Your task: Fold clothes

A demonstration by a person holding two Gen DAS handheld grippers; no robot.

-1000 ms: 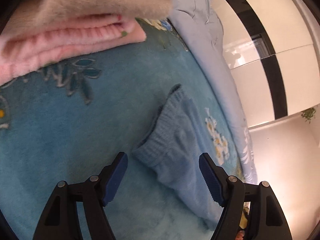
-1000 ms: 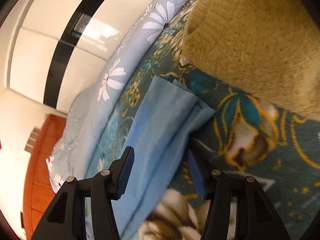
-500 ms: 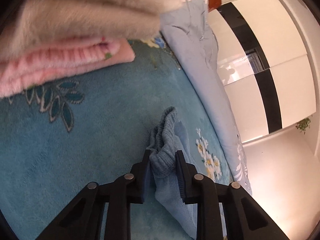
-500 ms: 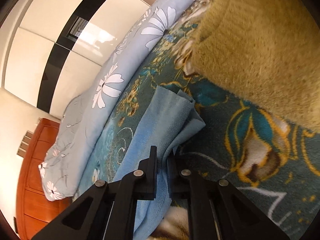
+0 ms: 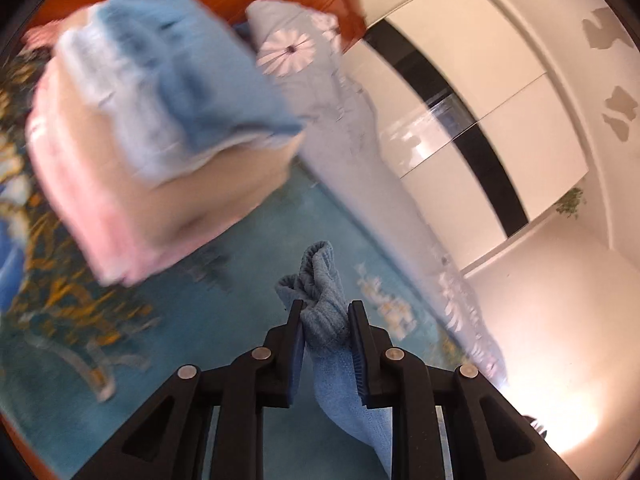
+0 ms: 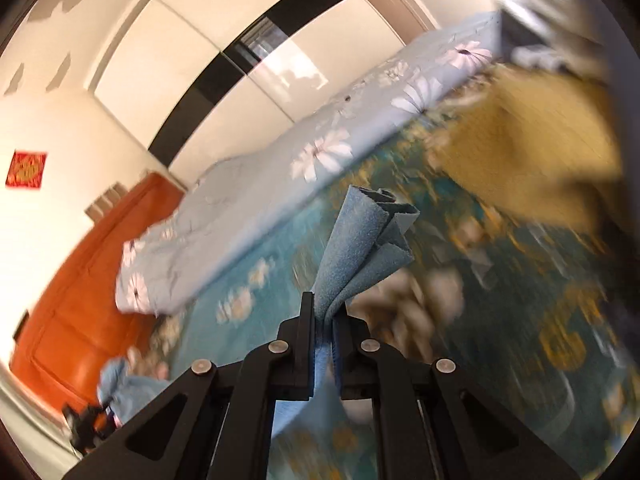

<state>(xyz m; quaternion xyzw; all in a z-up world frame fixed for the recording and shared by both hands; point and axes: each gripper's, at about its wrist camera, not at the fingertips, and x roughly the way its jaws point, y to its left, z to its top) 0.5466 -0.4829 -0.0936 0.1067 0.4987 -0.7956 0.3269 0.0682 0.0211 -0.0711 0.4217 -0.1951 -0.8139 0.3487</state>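
Bedspread [image 5: 240, 312] beneath both grippers pinching blue garment [image 5: 324, 320].

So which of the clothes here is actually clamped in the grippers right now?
The blue knit garment: both grippers pinch it. The folded stack of pink, beige and blue and the mustard piece lie untouched on the bed.

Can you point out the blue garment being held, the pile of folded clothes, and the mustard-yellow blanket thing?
blue garment [image 5: 322, 304], left wrist view: bunched ribbed edge between the left tool's fingers.
stack of folded clothes [image 5: 160, 132], left wrist view: beige middle layer's side.
mustard-yellow folded textile [image 6: 528, 140], right wrist view: its top face.
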